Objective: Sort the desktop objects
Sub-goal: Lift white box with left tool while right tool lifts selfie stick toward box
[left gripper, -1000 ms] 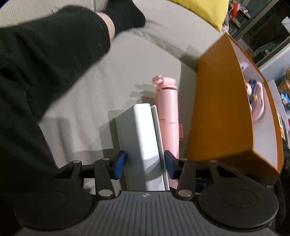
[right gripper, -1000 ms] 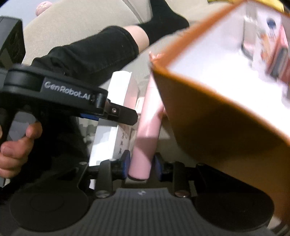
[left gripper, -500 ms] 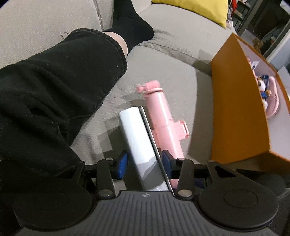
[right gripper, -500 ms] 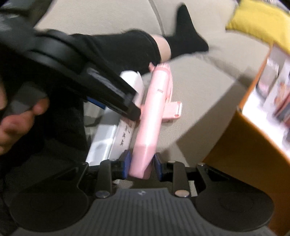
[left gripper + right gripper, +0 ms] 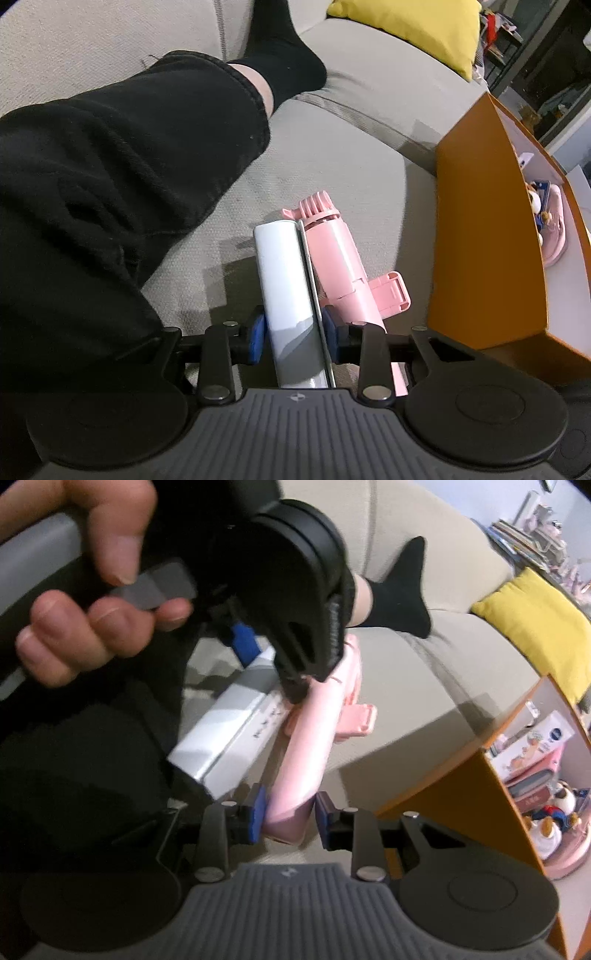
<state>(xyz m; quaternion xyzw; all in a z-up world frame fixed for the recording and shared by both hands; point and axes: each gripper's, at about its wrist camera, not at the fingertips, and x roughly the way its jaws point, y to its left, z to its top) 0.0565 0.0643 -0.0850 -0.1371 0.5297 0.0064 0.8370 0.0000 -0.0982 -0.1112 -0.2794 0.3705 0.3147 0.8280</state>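
Left gripper closing on white box, right gripper clamping pink selfie stick; next, presumably lifting both toward orange storage box

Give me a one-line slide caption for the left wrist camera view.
Left claw closing on a white box beside a pink selfie stick on a beige sofa, orange storage box at right.
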